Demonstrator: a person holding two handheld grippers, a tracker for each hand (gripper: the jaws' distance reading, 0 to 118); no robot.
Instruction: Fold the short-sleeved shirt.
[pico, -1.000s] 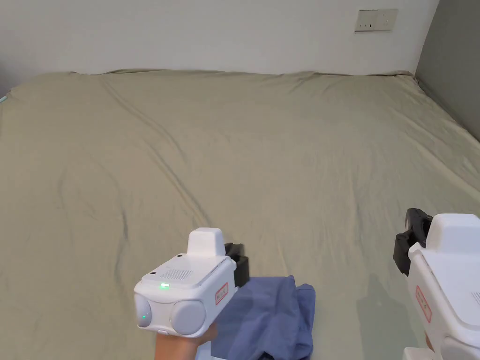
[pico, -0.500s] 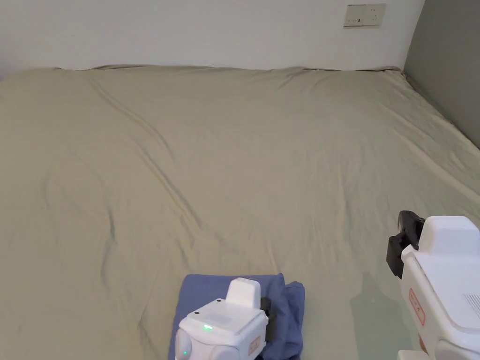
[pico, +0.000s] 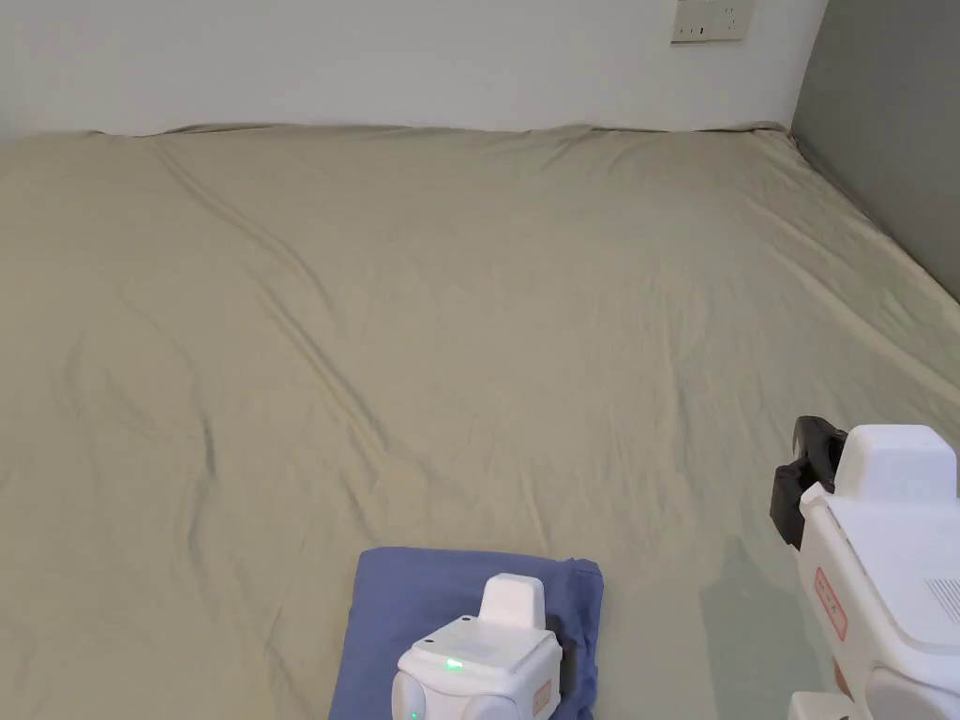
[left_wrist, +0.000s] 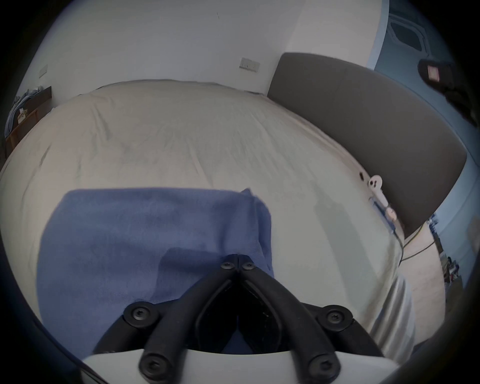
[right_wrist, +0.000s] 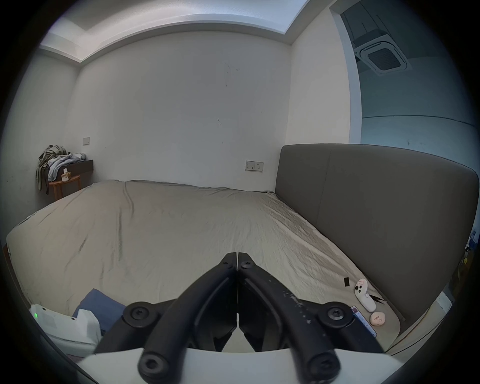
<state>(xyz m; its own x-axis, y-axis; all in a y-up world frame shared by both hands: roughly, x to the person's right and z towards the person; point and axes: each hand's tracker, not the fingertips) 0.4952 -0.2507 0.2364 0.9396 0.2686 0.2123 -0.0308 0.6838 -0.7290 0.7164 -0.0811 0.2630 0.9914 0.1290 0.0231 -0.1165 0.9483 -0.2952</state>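
Note:
The blue short-sleeved shirt (pico: 441, 600) lies as a folded rectangle on the beige bed sheet (pico: 469, 328), near the front edge. My left gripper (pico: 565, 642) hovers over the shirt's right part. In the left gripper view its jaws (left_wrist: 237, 257) meet tip to tip, with no cloth visible between them, and the shirt (left_wrist: 135, 239) spreads out below. My right gripper (pico: 808, 469) is off to the right above bare sheet, apart from the shirt. Its jaws (right_wrist: 237, 256) are shut on nothing. The right gripper view has the shirt (right_wrist: 98, 304) and the left gripper's white body (right_wrist: 65, 330) at lower left.
A grey headboard (right_wrist: 363, 207) runs along the bed's right side. Beside it on the sheet lie a white device (right_wrist: 365, 298) and a small pink object (right_wrist: 377, 319). A side table with a pile of clothes (right_wrist: 59, 166) stands at the far left corner.
The shirt, bunched up beside the left gripper a second ago, now lies flat and folded. The left gripper has drawn back toward the person. The right gripper has barely moved.

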